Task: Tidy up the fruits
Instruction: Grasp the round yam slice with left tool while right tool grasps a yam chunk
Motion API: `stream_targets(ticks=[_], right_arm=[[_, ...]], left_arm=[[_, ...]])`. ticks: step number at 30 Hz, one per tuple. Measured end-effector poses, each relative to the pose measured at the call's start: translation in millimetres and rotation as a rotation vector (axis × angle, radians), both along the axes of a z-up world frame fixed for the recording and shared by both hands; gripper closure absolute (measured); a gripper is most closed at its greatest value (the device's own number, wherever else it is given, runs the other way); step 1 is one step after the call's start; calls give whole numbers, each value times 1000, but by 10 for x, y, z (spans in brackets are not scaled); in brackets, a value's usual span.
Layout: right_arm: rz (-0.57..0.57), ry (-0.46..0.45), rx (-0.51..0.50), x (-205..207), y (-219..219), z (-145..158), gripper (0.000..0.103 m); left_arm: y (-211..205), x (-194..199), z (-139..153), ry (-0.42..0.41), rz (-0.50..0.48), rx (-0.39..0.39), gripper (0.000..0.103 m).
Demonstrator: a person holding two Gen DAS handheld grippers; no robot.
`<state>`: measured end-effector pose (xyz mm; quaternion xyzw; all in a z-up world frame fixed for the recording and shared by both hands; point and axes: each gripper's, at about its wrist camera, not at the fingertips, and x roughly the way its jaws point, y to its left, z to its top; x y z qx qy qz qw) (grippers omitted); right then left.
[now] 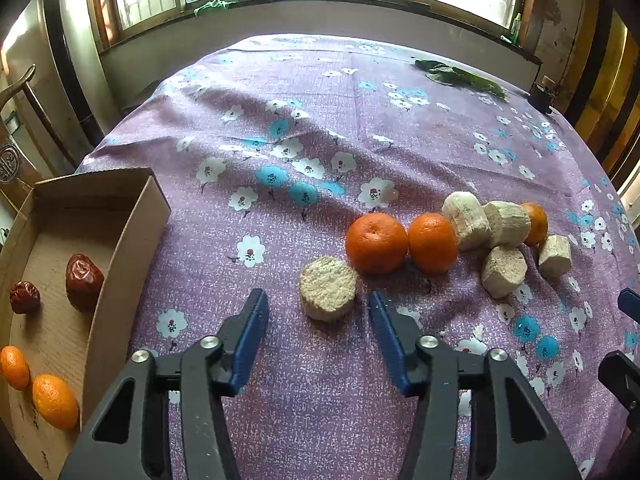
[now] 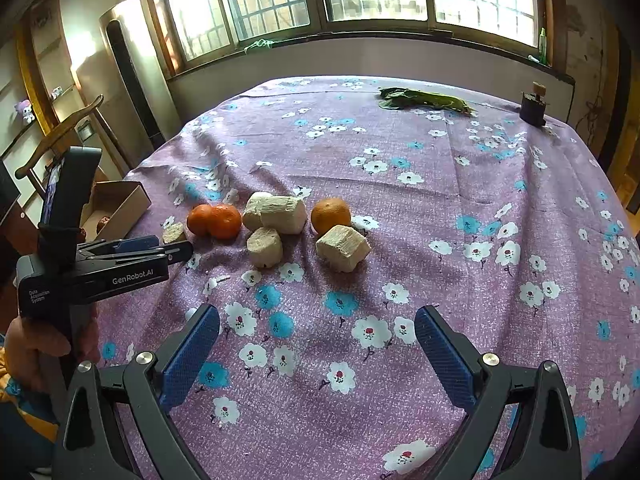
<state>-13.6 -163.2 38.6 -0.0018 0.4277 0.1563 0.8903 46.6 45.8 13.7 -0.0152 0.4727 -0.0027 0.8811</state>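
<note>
Between the left gripper's (image 1: 318, 306) spread fingers lies a pale chunk (image 1: 328, 288)

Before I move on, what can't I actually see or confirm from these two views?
- Cardboard box: left wrist view's edge cuts off its near-left part, so the fruit count is unsure.
- Same box in the right wrist view: mostly behind the left gripper.
- Far orange: half hidden by pale chunks, left wrist view.

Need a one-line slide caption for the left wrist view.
Open left gripper approaches a pale sugarcane chunk; cardboard box at left.
</note>
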Motion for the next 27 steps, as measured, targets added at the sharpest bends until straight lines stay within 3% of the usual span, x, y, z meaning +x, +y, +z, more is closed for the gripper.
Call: stream_targets(ticks=[3,8,13,18,22,27], right_arm=[[7,8,1,45,17,-25,3],[20,9,-21,154,76,-56,11],[30,23,-48,355,106,-90,31],[36,41,-85,567,89,-135,34],[26,31,-39,723,33,-87,34],[132,69,-59,702,248,-180,33]], left_arm=[[0,1,11,-8,-16,-14,76],[11,-67,47,-24,-12,-22,76],[37,-183,180,-52,-13,-35,76],[58,-235,222,-54,-28,-56,76],[106,-237,182,-42,-15,-73,76],[138,-272,178,-39,-9,-80,76]])
